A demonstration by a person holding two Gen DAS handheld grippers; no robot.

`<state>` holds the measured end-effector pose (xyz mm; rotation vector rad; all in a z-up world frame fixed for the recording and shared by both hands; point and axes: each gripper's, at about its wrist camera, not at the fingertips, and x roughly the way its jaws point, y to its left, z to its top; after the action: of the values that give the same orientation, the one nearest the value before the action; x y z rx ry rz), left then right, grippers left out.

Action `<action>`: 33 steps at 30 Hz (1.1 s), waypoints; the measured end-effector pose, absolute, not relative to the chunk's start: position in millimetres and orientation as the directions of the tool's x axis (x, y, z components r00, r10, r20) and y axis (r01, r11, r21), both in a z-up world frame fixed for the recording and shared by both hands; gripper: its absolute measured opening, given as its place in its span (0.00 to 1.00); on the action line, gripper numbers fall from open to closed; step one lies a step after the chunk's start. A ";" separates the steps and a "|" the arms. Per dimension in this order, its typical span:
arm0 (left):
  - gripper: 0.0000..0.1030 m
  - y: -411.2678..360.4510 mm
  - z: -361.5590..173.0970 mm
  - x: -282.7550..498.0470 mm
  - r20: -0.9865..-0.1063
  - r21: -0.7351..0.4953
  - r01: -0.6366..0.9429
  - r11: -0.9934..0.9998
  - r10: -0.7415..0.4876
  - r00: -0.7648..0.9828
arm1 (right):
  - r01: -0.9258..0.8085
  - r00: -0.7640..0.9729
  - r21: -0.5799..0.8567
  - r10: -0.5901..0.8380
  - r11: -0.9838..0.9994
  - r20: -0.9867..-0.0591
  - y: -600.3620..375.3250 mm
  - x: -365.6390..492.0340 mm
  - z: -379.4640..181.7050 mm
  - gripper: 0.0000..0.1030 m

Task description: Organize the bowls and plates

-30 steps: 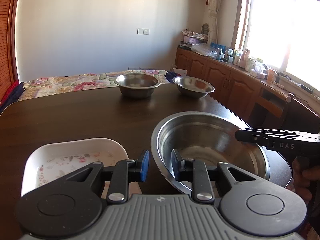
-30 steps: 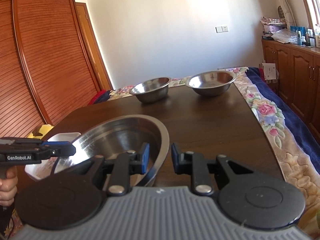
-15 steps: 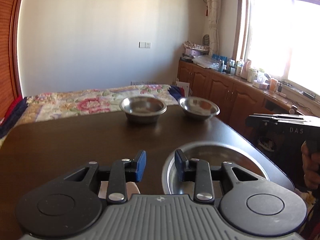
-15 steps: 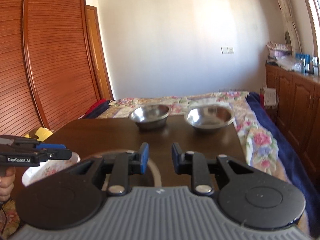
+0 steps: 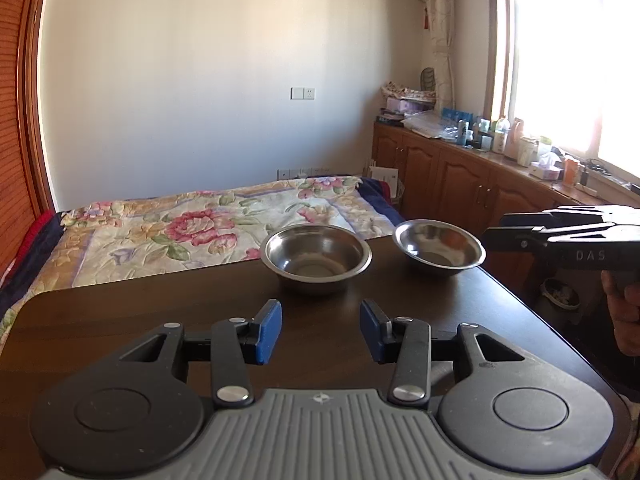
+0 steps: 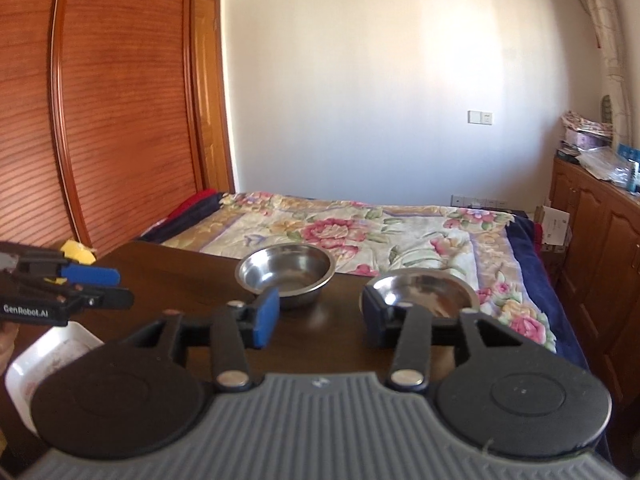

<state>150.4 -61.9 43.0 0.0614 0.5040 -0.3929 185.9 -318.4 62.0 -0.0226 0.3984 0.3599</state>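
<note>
Left wrist view: my left gripper and right gripper are opening, empty. 2 steel bowls sit far across the table; light, rigid, slippery, so I'd pinch each rim.

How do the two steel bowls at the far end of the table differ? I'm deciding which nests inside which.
The left bowl looks deeper, with steeper walls and a broad flat bottom; the right bowl looks shallower, its sides flaring outward. The left bowl sits nearer the middle of the table; the right bowl sits by its edge. Both are bare steel, upright, empty, and apart.
</note>
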 end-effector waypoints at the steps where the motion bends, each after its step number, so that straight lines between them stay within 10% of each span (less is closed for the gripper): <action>1: 0.44 -62.7 42.0 157.0 -0.487 -0.040 0.379 0.924 -0.350 0.800 | -0.353 0.855 0.044 0.341 0.935 -0.391 -316.4 192.0 60.3 0.48; 33: 0.44 -80.1 2.8 297.7 -0.595 -0.071 0.325 0.943 -0.302 0.745 | -0.429 0.701 0.140 0.427 0.892 -0.571 -280.0 303.5 28.4 0.48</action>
<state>297.7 -80.1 2.8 0.0380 0.6442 -0.3433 303.5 -280.0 28.4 -0.0038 0.6347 0.4767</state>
